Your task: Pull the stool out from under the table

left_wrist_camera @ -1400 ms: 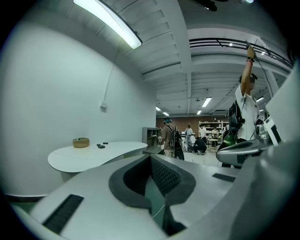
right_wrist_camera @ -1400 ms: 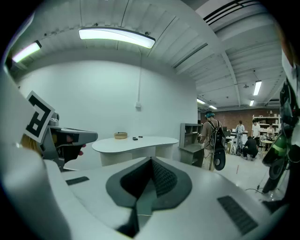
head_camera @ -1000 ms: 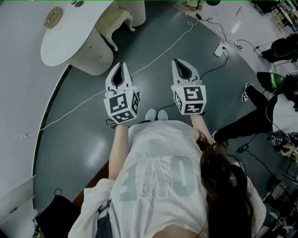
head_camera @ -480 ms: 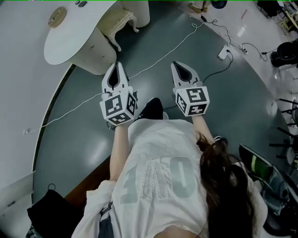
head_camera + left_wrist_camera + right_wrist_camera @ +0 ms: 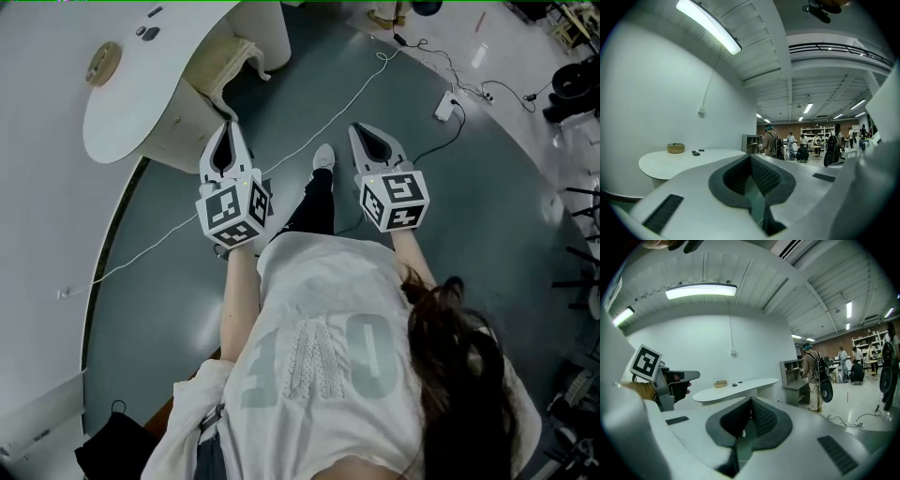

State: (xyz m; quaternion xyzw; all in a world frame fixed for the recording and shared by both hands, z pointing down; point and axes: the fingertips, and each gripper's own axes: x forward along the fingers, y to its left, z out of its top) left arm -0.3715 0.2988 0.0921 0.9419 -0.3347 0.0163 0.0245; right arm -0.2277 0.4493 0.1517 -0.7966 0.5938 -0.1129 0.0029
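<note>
My left claw [image 5: 228, 131] and right claw [image 5: 363, 133], jaws together and empty, hover over the floor; the stool [image 5: 234, 54] sits under the table [image 5: 150, 98], far left.

Against the wall at upper left in the head view stands the table [image 5: 141, 103], with the stool [image 5: 225, 52] partly under its right side. A bowl [image 5: 103, 63] sits on the tabletop, and small items [image 5: 146, 30] lie beyond it. The left gripper [image 5: 228, 125] points toward the table's near edge, just before the stool. The right gripper [image 5: 361, 129] is beside it to the right, well apart, with the person's foot [image 5: 323, 157] on the floor between them. A cable [image 5: 319, 111] crosses the floor beneath the left gripper. A power strip [image 5: 444, 105] lies farther right. In the right gripper view, a shelf [image 5: 794, 376] stands right of the table.
</note>
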